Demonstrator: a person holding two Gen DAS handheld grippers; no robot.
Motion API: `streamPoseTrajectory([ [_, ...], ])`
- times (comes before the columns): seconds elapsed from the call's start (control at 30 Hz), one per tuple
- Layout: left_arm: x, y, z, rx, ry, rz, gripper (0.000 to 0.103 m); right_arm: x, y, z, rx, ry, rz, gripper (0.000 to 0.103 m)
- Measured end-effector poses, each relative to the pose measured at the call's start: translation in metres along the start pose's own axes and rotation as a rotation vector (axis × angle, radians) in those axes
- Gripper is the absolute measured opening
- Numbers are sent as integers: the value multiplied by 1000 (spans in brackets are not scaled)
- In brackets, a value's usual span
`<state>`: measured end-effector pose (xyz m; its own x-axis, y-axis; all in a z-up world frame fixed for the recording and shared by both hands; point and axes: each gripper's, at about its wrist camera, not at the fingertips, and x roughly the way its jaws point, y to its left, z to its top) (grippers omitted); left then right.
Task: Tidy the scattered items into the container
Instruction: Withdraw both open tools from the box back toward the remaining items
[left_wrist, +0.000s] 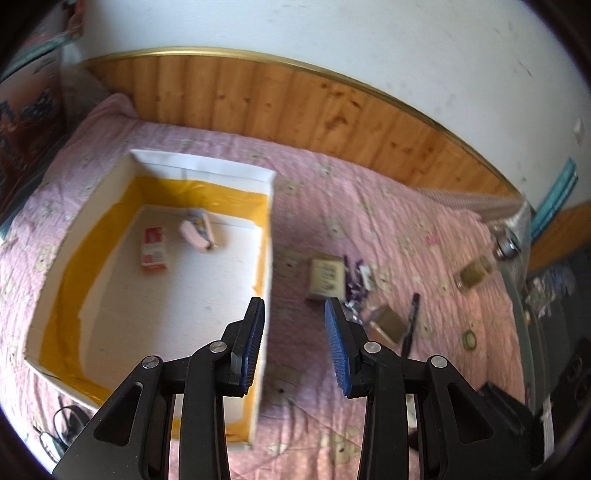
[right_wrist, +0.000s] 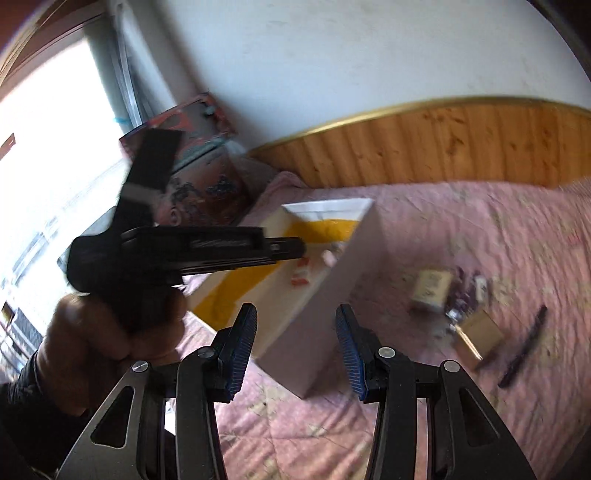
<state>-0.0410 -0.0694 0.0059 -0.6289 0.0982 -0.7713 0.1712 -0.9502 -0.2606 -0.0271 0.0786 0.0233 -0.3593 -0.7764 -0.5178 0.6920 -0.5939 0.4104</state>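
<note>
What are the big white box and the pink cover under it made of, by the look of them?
The box looks like matte white cardboard: thin flat walls, folded corner flaps, yellow lining inside. The pink cover seems to be quilted fabric, soft and matte, with stitched lines, puckers and small printed figures.

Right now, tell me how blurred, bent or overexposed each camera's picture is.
Left wrist view: fisheye bends the wooden headboard into an arc; the white box is fairly sharp, the items right of it smeared. Right wrist view: heavier motion blur, the window blown out white, the hand dark against it.
</note>
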Motion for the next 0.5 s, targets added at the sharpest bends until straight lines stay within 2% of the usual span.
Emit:
streamPoseTrajectory([
  [0.33, 39, -57, -23, 130, 116, -106, 38, -16, -83, -21, 180, 69, -174, 46],
  [0.43, 54, -68, -27, 142, 157, -130, 39, -11, -101, -26, 212, 101, -218, 46],
  [0.5, 63, -71, -28, 134, 178, -141, 40, -4, -111, -27, 219, 117, -247, 50],
])
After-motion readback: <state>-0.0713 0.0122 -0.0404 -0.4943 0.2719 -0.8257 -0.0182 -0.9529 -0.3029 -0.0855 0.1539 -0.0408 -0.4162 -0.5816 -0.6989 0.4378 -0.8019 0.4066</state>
